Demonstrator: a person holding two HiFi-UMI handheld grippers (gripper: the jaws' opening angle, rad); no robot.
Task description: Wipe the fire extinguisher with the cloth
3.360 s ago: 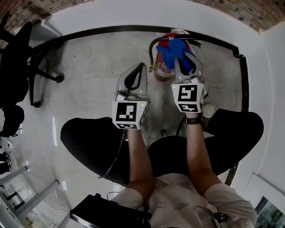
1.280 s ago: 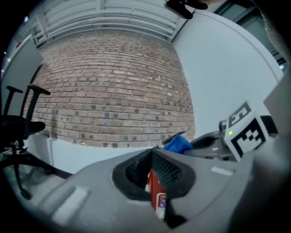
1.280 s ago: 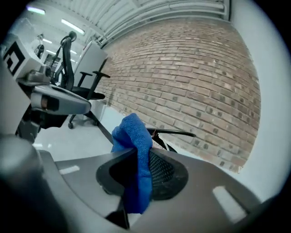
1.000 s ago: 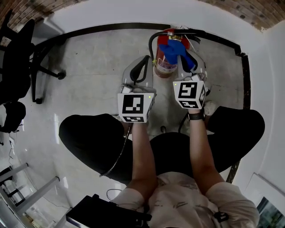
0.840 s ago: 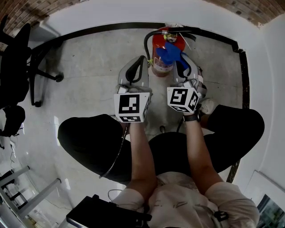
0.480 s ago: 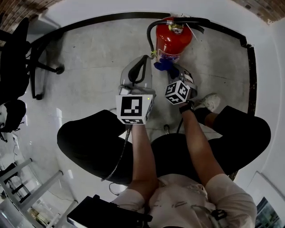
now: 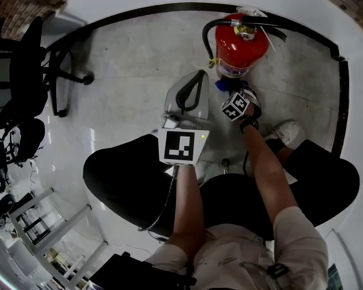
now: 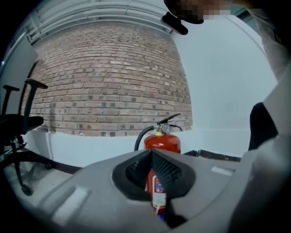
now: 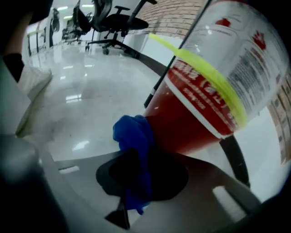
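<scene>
A red fire extinguisher (image 7: 241, 48) stands upright on the floor by the wall, with a black hose and a gauge on top. My right gripper (image 7: 229, 90) is shut on a blue cloth (image 7: 222, 86) and holds it against the extinguisher's lower body. In the right gripper view the blue cloth (image 9: 134, 136) bunches between the jaws and touches the red body (image 9: 195, 118) below the label. My left gripper (image 7: 198, 75) hovers left of the extinguisher, shut and holding nothing. In the left gripper view the extinguisher (image 8: 162, 141) shows beyond the left gripper (image 8: 151, 154).
A black office chair (image 7: 34, 73) stands at the far left. A white wall with a black baseboard (image 7: 142, 14) curves behind the extinguisher. The person's knees and a pale shoe (image 7: 286, 131) lie close under the grippers. Metal frames (image 7: 45, 226) stand at the lower left.
My right gripper has carried the blue cloth down from the extinguisher's top to its lower body. The left gripper has stayed shut beside it.
</scene>
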